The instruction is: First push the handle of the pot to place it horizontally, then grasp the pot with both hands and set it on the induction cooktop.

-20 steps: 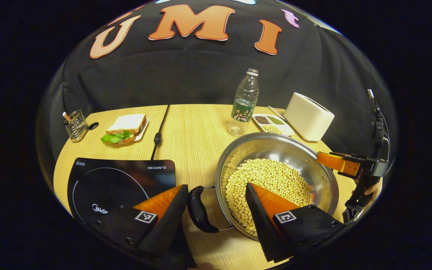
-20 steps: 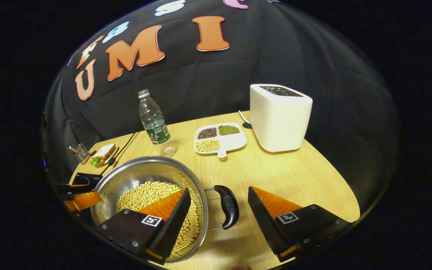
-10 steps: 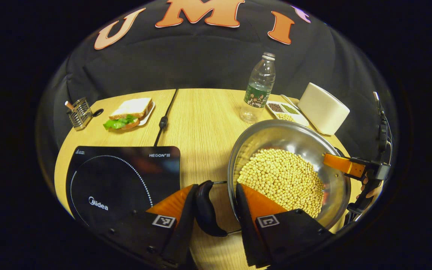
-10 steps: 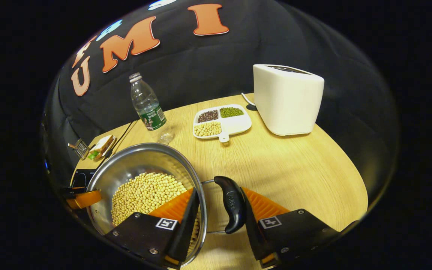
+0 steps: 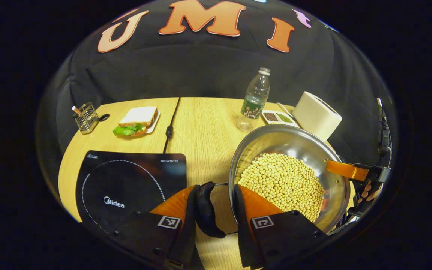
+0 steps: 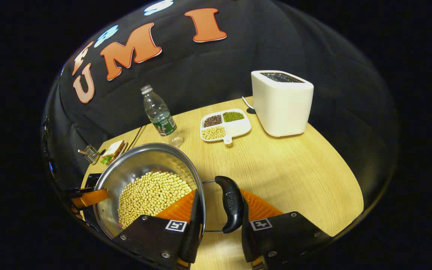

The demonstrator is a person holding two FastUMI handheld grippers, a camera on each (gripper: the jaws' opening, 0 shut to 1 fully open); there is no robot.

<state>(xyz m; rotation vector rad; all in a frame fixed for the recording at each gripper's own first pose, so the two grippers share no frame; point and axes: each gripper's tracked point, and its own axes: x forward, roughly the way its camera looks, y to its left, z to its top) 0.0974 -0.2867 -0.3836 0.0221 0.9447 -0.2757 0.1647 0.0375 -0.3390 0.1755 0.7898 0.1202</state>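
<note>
A steel pot [image 5: 276, 137] full of soybeans [image 5: 283, 180] stands right of the black induction cooktop [image 5: 126, 183]. My left gripper [image 5: 216, 187] is shut on the pot's black side handle [image 5: 205, 210], one finger outside the handle and the other just inside the rim. My right gripper [image 6: 219, 192] is shut the same way on the opposite handle [image 6: 231, 204]. At the far rim in the left gripper view sit the right gripper's orange finger [image 5: 345, 169] and a hand [image 5: 368, 189]. I cannot tell whether the pot rests on the table.
On the wooden table [image 5: 201, 131] a water bottle [image 5: 253, 99], a divided dish of beans [image 6: 225, 125] and a white toaster [image 6: 281, 103] stand behind the pot. A sandwich plate [image 5: 137, 120], a wire holder [image 5: 86, 118] and a black cable [image 5: 169, 127] lie behind the cooktop.
Both grippers stood open around the pot's handles a second ago and have since closed on them. Both views have shifted slightly with the hands.
</note>
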